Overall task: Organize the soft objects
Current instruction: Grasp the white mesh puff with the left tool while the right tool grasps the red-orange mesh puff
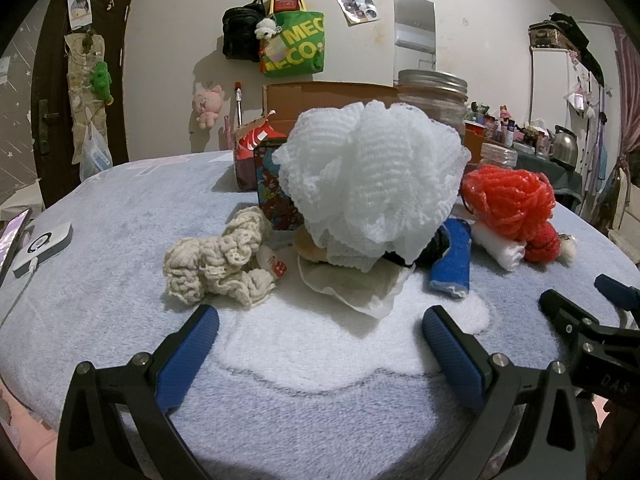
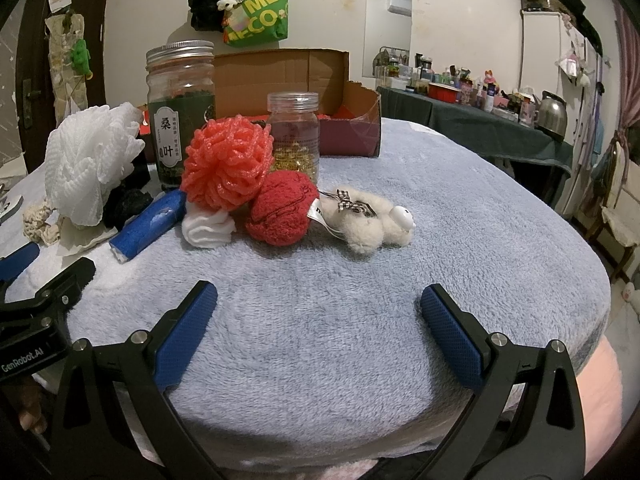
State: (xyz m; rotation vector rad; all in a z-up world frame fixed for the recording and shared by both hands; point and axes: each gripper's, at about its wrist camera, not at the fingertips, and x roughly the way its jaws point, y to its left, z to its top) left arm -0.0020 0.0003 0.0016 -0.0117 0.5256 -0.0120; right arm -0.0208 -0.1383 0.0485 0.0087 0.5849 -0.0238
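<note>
Bath puffs, white (image 1: 372,184) and red (image 2: 226,164), sit mid-table beyond the left claw (image 1: 320,344) and right claw (image 2: 318,320), both spread empty.

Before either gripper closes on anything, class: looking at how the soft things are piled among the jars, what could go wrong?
1. The white mesh pouf sits atop a stack of cloths; pulling it could drag or topple what lies beneath.
2. The coral mesh pouf rests against the small clear jar and the tall jar; a wide grab may knock them.
3. The cream plush toy has a tag and bow that might snag.
</note>
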